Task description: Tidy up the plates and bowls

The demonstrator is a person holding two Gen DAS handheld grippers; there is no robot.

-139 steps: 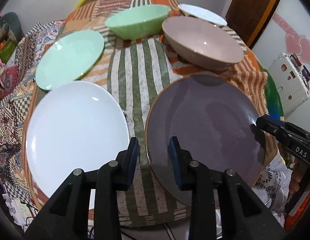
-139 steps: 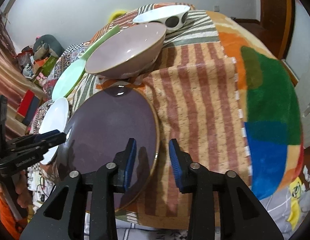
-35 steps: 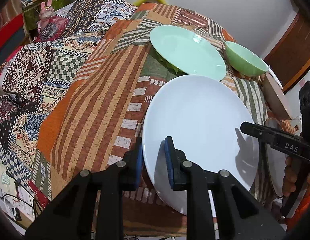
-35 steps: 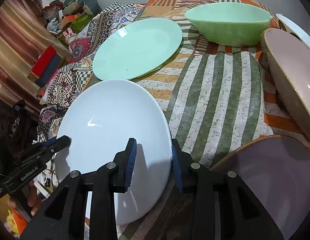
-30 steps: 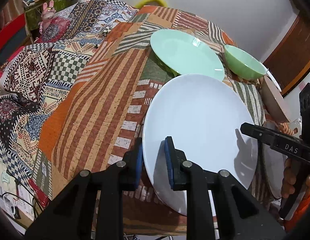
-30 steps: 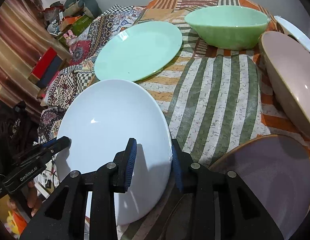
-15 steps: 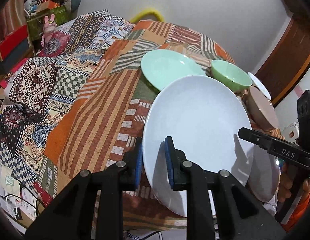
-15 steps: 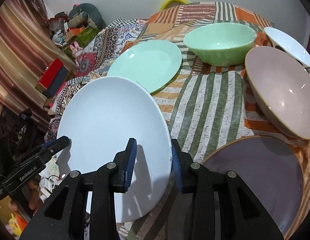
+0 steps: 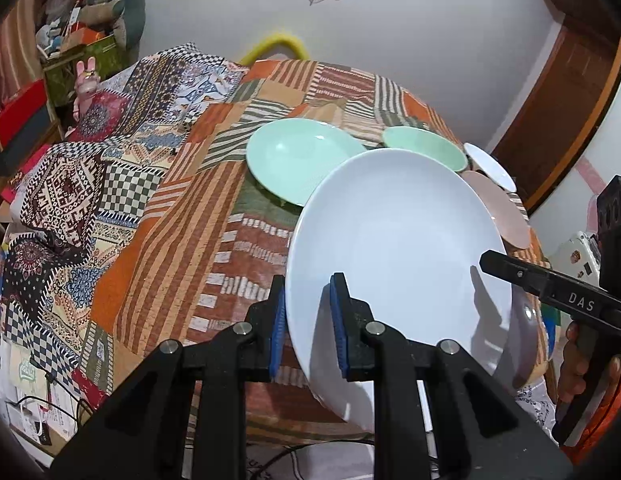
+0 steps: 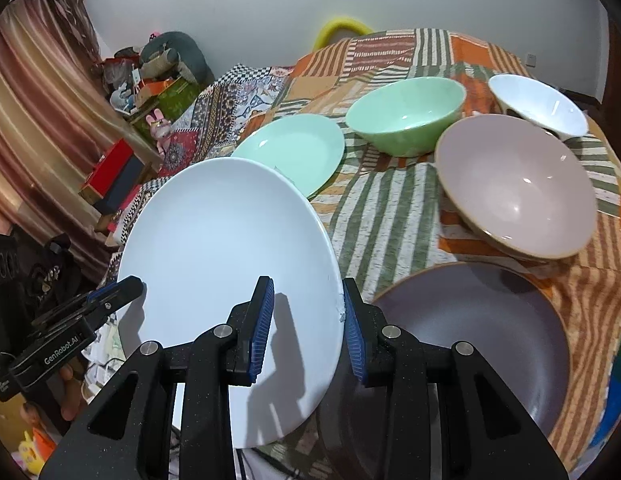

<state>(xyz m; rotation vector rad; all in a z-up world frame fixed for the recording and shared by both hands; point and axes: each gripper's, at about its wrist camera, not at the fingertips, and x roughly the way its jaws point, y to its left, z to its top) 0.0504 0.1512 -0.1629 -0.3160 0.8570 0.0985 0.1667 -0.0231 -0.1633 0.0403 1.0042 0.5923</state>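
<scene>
We are holding the white plate [image 9: 394, 236] tilted above the patchwork-covered tabletop [image 9: 158, 248], the left gripper [image 9: 307, 320] and right gripper [image 10: 308, 320] each with jaws pinching an opposite rim, beside the purple plate [image 10: 482, 344] lying flat.

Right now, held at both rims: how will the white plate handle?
White plate looks rigid, glazed ceramic: probably slippery in the pads, brittle if dropped. Left gripper and right gripper pinch only opposite edges, so it may pivot.
</scene>
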